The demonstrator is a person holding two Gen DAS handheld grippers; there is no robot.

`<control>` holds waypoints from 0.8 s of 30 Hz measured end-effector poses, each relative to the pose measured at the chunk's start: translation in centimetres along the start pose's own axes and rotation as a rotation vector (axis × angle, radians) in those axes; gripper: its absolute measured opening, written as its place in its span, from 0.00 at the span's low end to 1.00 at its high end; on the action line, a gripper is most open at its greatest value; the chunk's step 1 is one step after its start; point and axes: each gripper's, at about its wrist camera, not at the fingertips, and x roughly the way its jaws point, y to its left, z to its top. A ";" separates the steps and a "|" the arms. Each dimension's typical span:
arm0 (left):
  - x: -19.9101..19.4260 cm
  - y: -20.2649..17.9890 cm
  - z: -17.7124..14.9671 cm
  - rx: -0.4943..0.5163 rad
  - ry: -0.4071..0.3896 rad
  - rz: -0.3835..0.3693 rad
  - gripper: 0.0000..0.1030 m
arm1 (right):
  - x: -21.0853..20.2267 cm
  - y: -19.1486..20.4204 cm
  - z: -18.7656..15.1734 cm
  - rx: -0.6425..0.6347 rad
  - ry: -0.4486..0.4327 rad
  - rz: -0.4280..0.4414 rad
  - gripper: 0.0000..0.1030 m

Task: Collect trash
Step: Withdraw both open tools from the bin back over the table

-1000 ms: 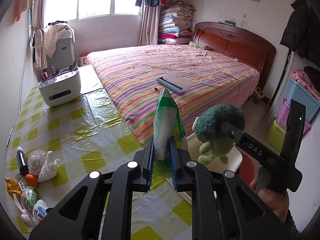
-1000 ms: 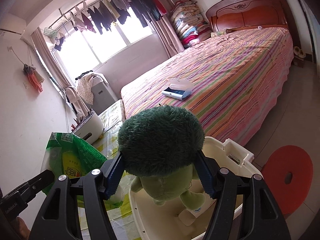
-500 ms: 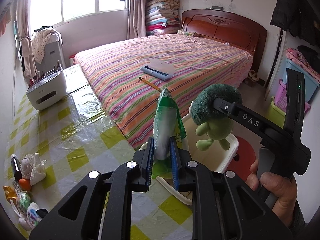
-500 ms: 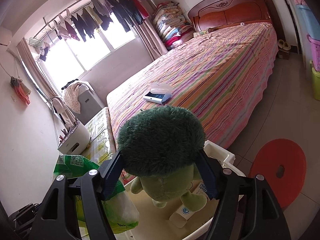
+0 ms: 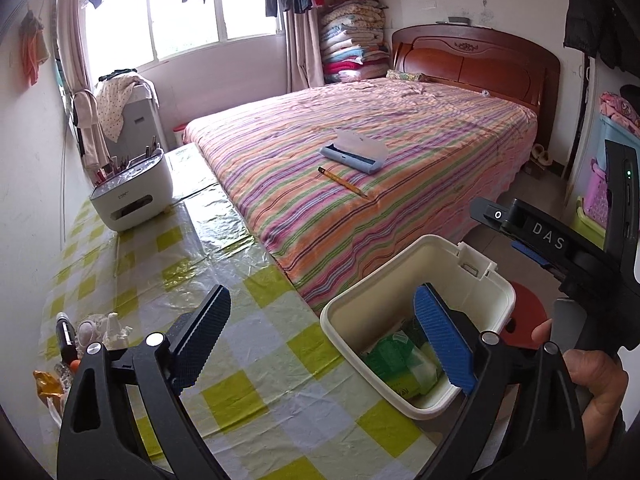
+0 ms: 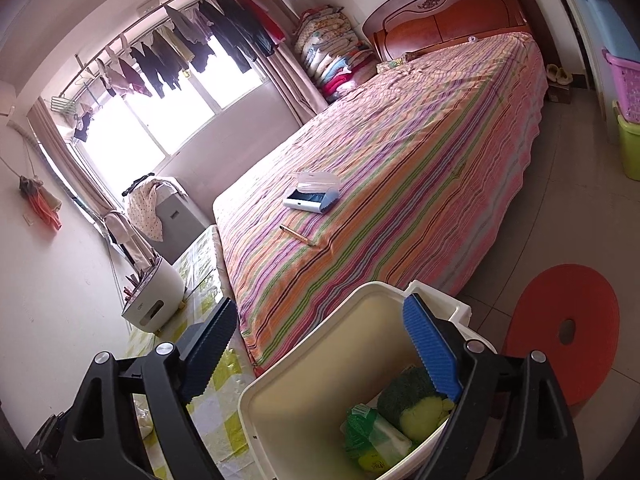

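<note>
A cream trash bin (image 5: 376, 296) (image 6: 280, 384) stands at the table's right edge beside the bed. A green plastic packet (image 5: 394, 364) (image 6: 366, 432) and a green plush toy (image 6: 412, 398) lie inside it. My left gripper (image 5: 324, 340) is open and empty above the bin's near side. My right gripper (image 6: 320, 344) is open and empty over the bin; its body shows at the right in the left wrist view (image 5: 548, 240).
The table has a yellow-checked cover (image 5: 260, 360). Small clutter (image 5: 80, 344) lies at its left edge and a white appliance (image 5: 130, 196) at the back. The striped bed (image 5: 380, 168) holds a blue case (image 5: 354, 154) and a pencil (image 5: 342, 182). A red stool (image 6: 560, 336) stands on the floor.
Both grippers opened. The green packet dropped from the left gripper and the plush toy from the right gripper into the bin.
</note>
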 end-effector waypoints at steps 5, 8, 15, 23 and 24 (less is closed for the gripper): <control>-0.5 1.2 0.0 -0.029 -0.008 0.010 0.89 | 0.2 0.6 0.0 -0.006 0.010 0.013 0.80; -0.6 1.7 -0.1 -0.030 0.000 0.023 0.89 | 0.3 1.1 -0.2 -0.022 0.015 0.019 0.80; -1.1 2.6 -0.3 -0.027 0.001 0.049 0.89 | 0.4 2.0 -0.6 -0.034 0.026 0.038 0.80; -1.5 4.2 -0.7 -0.043 0.006 0.066 0.89 | 0.5 3.2 -1.1 -0.069 0.042 0.077 0.80; -1.6 4.5 -0.8 -0.045 0.008 0.068 0.89 | 0.6 3.5 -1.2 -0.075 0.045 0.083 0.80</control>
